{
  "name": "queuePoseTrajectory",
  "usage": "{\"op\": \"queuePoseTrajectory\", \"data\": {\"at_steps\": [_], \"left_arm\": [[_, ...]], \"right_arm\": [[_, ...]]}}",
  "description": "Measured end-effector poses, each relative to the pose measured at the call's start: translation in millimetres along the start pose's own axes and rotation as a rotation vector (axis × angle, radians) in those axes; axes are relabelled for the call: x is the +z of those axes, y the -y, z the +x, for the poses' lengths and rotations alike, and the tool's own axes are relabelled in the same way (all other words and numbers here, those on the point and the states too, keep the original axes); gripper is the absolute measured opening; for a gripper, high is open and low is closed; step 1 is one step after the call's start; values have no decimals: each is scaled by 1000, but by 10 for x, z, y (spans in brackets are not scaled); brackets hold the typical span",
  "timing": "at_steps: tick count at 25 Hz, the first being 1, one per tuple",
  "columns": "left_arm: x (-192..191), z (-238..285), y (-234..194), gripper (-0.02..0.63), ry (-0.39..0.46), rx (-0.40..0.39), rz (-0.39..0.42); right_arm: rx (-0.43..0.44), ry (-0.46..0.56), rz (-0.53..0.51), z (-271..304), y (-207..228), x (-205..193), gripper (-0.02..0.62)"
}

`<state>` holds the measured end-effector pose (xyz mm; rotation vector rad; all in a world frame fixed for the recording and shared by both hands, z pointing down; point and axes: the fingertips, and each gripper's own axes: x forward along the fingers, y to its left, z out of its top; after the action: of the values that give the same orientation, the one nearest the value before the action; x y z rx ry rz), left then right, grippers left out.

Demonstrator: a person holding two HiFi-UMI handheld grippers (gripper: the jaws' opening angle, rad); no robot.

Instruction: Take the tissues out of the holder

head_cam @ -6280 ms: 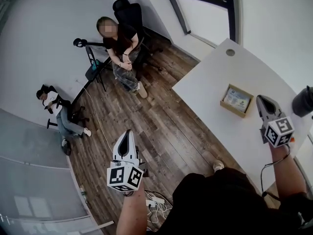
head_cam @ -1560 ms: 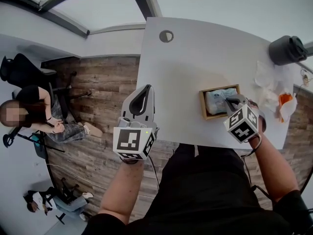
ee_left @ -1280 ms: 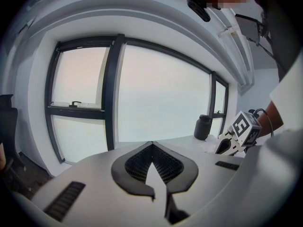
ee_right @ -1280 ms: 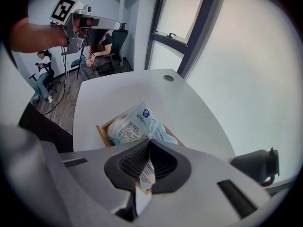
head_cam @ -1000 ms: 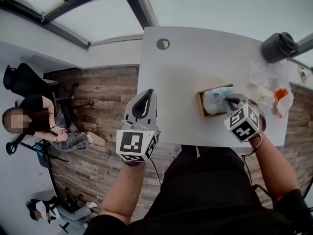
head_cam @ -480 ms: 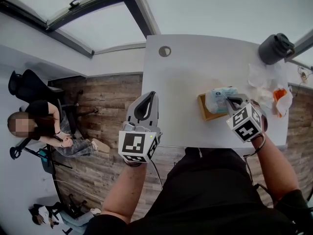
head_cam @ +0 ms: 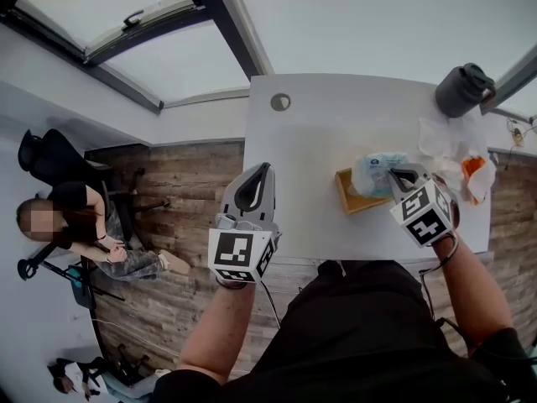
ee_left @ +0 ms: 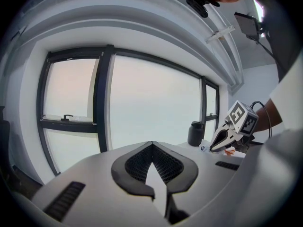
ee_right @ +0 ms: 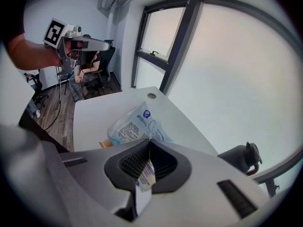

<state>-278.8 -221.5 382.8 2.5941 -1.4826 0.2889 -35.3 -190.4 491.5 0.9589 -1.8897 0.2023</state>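
We hold the tissue pack (head_cam: 375, 171) over its holder (head_cam: 351, 202).
Right of frame, forearm bent, our right gripper (head_cam: 393, 175) pinches the pack's edge; the left gripper (head_cam: 265, 168) hovers centre, jaws pressed together, empty.

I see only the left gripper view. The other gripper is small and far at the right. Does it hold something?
Observer: Yes. The right gripper is shut on the edge of a soft tissue pack.
Operator: Is the pack out of its holder?
Observer: It hangs just above the wooden holder; whether its lower end is clear, I cannot tell.
Operator: And my own one?
Observer: The left gripper hovers near the left edge of the table in the head view, apart from the holder.
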Motion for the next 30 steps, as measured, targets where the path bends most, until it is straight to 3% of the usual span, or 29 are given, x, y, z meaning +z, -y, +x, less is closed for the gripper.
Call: {"op": "queuePoseTrajectory", "data": {"at_steps": [18, 30], "left_arm": [[565, 192, 111, 3, 70, -27, 57], [799, 359, 139, 3, 99, -47, 75]], "right_arm": [[-95, 108, 129, -551, 530, 123, 8], [-171, 134, 238, -851, 932, -59, 9]]}}
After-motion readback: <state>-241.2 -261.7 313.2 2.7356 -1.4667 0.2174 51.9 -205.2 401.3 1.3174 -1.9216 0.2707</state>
